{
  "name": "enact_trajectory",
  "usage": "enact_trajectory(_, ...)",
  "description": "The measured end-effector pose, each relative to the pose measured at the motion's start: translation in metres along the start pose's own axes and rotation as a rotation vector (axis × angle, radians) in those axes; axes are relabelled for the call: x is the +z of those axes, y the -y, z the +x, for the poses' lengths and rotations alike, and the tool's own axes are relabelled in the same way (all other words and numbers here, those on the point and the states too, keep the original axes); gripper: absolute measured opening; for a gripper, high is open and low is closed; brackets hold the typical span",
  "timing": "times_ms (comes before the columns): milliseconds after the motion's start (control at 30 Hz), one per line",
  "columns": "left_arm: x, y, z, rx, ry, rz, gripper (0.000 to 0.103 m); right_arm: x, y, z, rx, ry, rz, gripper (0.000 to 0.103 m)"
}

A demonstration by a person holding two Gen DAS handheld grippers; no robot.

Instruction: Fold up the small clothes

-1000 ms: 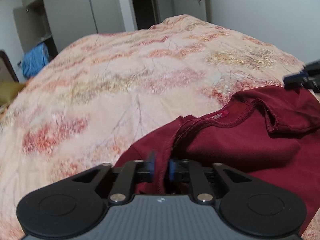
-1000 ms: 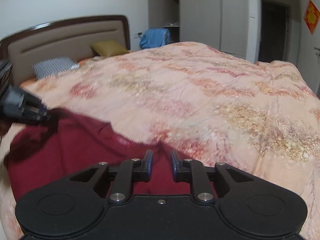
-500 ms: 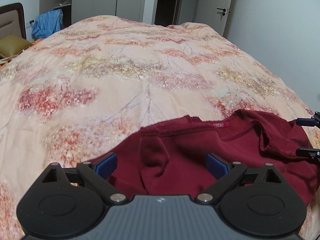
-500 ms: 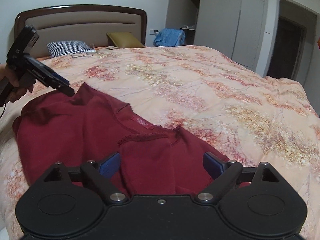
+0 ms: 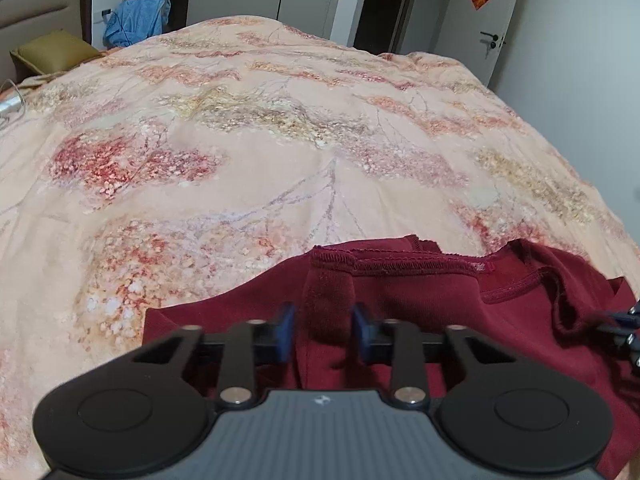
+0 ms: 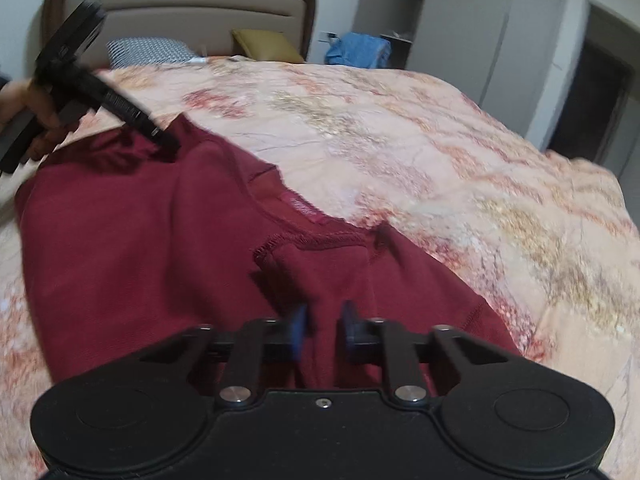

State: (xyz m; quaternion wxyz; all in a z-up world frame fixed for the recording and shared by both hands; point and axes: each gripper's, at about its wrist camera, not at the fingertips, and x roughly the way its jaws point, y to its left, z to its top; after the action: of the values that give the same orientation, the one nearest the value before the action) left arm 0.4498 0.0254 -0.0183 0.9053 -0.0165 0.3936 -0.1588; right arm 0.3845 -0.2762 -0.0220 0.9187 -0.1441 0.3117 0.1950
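A dark red shirt (image 5: pixel 440 304) lies on the floral bedspread (image 5: pixel 280 140), collar toward the bed's middle. My left gripper (image 5: pixel 325 330) is closed on a raised fold of the shirt's shoulder, with cloth bunched between the blue pads. My right gripper (image 6: pixel 323 330) is closed on a fold at the other shoulder of the shirt (image 6: pixel 140 248). In the right wrist view the left gripper (image 6: pixel 160 138) shows at the far shoulder, held by a hand. The right gripper's tip (image 5: pixel 624 328) shows at the left wrist view's right edge.
The bedspread (image 6: pixel 440 152) covers the whole bed. A headboard (image 6: pixel 180 12), a checked pillow (image 6: pixel 148 50) and a yellow pillow (image 6: pixel 264 44) are at the head. Blue cloth (image 5: pixel 136 20) hangs by the wardrobe. A door (image 5: pixel 480 20) stands beyond the bed.
Half a second ago both grippers were wide open over the shirt's shoulders. Both have now closed on folds of the cloth, and the cloth stands pinched up between the pads.
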Motion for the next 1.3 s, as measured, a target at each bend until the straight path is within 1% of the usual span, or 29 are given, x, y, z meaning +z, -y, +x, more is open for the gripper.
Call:
enact_trajectory(33, -0.001, 0.003, -0.001, 0.01, 0.009, 0.021, 0.014, 0.001, 0.005, -0.001, 0.0, 0.007, 0.024, 0.009)
enact_trajectory(67, -0.001, 0.006, -0.003, 0.019, 0.022, 0.037, 0.01, 0.002, 0.01, -0.002, -0.008, 0.017, 0.046, 0.008)
enact_trajectory(167, 0.002, 0.01, -0.014, 0.046, 0.079, 0.049, 0.007, 0.009, 0.028, -0.01, -0.072, 0.061, 0.101, 0.007)
enact_trajectory(233, 0.006, 0.01, -0.022, 0.055, 0.123, 0.034, 0.007, 0.014, 0.045, -0.015, -0.116, 0.093, 0.148, 0.007)
enact_trajectory(367, 0.016, 0.004, -0.03, 0.103, 0.197, 0.007, 0.006, 0.022, 0.078, -0.019, -0.165, 0.155, 0.285, 0.006)
enact_trajectory(433, 0.021, -0.002, -0.022, 0.116, 0.179, -0.018, 0.006, 0.023, 0.091, -0.012, -0.165, 0.164, 0.347, 0.006)
enact_trajectory(467, 0.022, -0.004, -0.017, 0.117, 0.164, -0.033, 0.006, 0.023, 0.096, -0.006, -0.156, 0.155, 0.375, 0.006)
enact_trajectory(567, 0.018, -0.005, 0.004, 0.129, 0.122, -0.023, 0.006, 0.016, 0.107, 0.018, -0.14, 0.093, 0.44, 0.007)
enact_trajectory(667, 0.011, -0.003, 0.013, 0.144, 0.103, -0.011, 0.006, 0.007, 0.106, 0.036, -0.145, 0.034, 0.468, 0.007)
enact_trajectory(767, 0.009, -0.005, 0.015, 0.143, 0.086, -0.031, 0.009, -0.001, 0.107, 0.041, -0.147, 0.021, 0.501, 0.012)
enact_trajectory(800, 0.009, -0.006, 0.014, 0.146, 0.08, -0.039, 0.016, -0.002, 0.109, 0.039, -0.147, 0.026, 0.518, 0.017)
enact_trajectory(833, 0.01, -0.007, 0.012, 0.155, 0.079, -0.049, 0.022, -0.003, 0.11, 0.037, -0.148, 0.034, 0.531, 0.03)
enact_trajectory(867, 0.01, -0.008, 0.009, 0.163, 0.084, -0.058, 0.029, -0.004, 0.111, 0.033, -0.161, 0.038, 0.541, 0.039)
enact_trajectory(900, 0.011, -0.008, 0.006, 0.174, 0.087, -0.066, 0.05, -0.004, 0.111, 0.03, -0.174, 0.044, 0.543, 0.052)
enact_trajectory(933, 0.012, -0.007, 0.002, 0.188, 0.091, -0.074, 0.07, -0.005, 0.11, 0.025, -0.185, 0.051, 0.541, 0.06)
enact_trajectory(967, 0.011, -0.007, -0.003, 0.2, 0.104, -0.08, 0.075, -0.004, 0.11, 0.021, -0.197, 0.059, 0.533, 0.063)
enact_trajectory(1033, 0.009, -0.003, -0.012, 0.212, 0.127, -0.077, 0.079, -0.001, 0.105, 0.014, -0.218, 0.074, 0.495, 0.075)
enact_trajectory(1067, 0.008, 0.0, -0.015, 0.213, 0.131, -0.071, 0.081, 0.0, 0.101, 0.011, -0.221, 0.083, 0.468, 0.079)
enact_trajectory(1133, 0.003, 0.006, -0.019, 0.213, 0.145, -0.062, 0.09, 0.004, 0.091, 0.009, -0.204, 0.096, 0.399, 0.09)
enact_trajectory(1200, -0.003, 0.014, -0.017, 0.212, 0.151, -0.036, 0.092, 0.01, 0.078, 0.015, -0.176, 0.078, 0.31, 0.097)
enact_trajectory(1267, -0.008, 0.021, -0.007, 0.234, 0.134, -0.003, 0.092, 0.015, 0.063, 0.029, -0.185, 0.039, 0.215, 0.098)
enact_trajectory(1300, -0.011, 0.022, -0.002, 0.251, 0.122, 0.007, 0.092, 0.016, 0.058, 0.037, -0.205, 0.021, 0.173, 0.098)
